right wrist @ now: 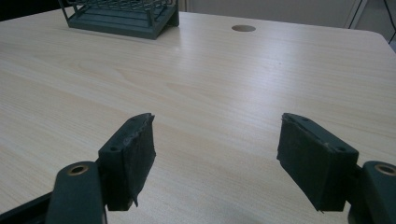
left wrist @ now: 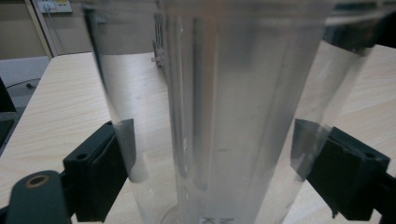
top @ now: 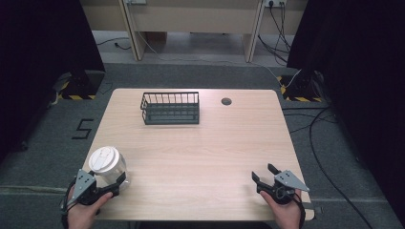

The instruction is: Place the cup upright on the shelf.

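The table [top: 200, 152] is left bare across its middle and right. Passage is blocked only by the wire basket [top: 170, 108] at the far centre and the clear cup [top: 109, 164] at the near left.

Clear plastic cup [top: 111, 167], white lid, upright, table's near-left corner, between tool jaws

We see a clear cup [top: 112, 167] with white lid [top: 104, 159], a dark grey wire basket [top: 170, 108], and a light wood-grain table [top: 200, 152].
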A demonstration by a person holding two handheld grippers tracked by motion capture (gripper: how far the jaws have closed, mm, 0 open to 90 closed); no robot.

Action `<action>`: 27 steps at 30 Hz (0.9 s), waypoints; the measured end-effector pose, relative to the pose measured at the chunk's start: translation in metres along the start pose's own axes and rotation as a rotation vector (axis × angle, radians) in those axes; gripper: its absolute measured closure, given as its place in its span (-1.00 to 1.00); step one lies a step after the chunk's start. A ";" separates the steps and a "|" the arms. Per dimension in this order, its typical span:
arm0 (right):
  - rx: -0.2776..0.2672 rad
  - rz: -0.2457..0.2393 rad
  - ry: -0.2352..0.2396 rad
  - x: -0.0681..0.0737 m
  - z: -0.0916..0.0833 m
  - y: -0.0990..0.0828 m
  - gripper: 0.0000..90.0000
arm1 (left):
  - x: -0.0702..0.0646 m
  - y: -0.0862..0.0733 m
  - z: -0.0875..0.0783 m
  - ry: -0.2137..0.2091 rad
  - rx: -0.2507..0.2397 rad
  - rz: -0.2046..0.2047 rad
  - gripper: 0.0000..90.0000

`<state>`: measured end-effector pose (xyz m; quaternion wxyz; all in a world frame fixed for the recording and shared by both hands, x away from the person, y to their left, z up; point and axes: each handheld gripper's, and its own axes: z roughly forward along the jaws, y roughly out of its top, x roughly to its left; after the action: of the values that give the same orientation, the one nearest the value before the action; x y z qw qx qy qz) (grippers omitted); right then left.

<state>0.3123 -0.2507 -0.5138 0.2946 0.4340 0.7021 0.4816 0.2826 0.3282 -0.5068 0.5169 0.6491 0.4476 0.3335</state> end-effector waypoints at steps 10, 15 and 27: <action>-0.001 -0.011 -0.002 0.000 0.000 0.000 -0.38 | -0.002 0.001 0.001 -0.038 -0.003 0.014 -0.62; 0.002 -0.004 0.001 0.001 0.000 0.000 -0.38 | -0.003 0.002 0.002 -0.043 0.001 0.014 -0.62; 0.003 -0.001 0.001 0.000 0.000 0.000 -0.38 | -0.011 0.013 0.010 -0.055 0.028 0.021 -0.62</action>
<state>0.3126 -0.2507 -0.5138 0.2939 0.4340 0.7030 0.4807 0.2910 0.3134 -0.4960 0.5163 0.6699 0.4308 0.3148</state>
